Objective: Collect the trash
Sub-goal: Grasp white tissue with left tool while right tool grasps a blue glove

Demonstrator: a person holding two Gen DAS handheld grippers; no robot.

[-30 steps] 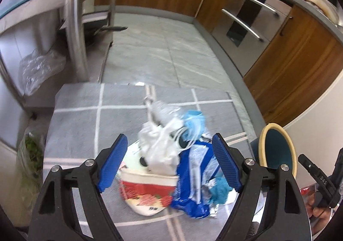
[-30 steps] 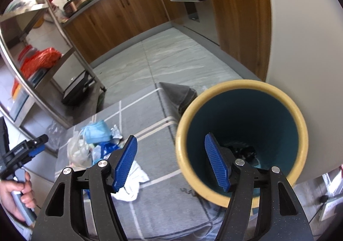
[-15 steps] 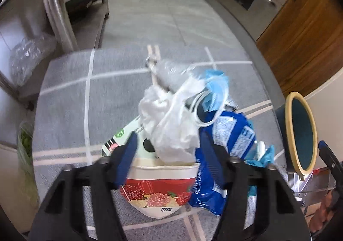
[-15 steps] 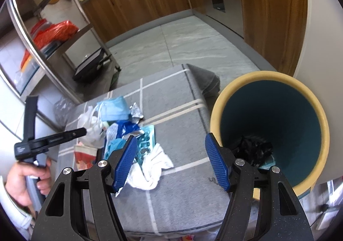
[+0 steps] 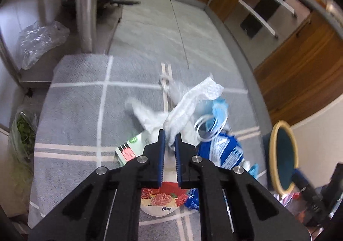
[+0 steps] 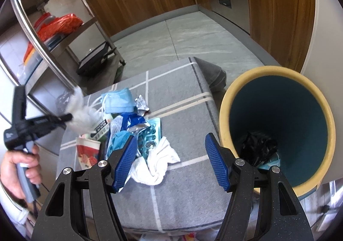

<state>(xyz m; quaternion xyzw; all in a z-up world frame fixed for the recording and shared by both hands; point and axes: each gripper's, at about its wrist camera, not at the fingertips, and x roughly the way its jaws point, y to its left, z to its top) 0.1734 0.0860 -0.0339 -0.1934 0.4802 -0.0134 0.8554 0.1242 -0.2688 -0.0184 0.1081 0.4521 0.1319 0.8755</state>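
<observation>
The white paper towel (image 5: 188,101) is pinched in my left gripper (image 5: 169,141), whose jaws have just closed on it above the trash pile (image 6: 133,125). My right gripper (image 6: 169,161) stands apart, empty, beside the bin (image 6: 225,99).

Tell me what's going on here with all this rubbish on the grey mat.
A person is clearing trash with a handheld gripper in each hand. The left gripper has just closed on a crumpled white paper tissue from the pile. The right gripper hangs open and empty between a white crumpled cloth and the yellow-rimmed teal bin, which already holds some dark trash.
</observation>
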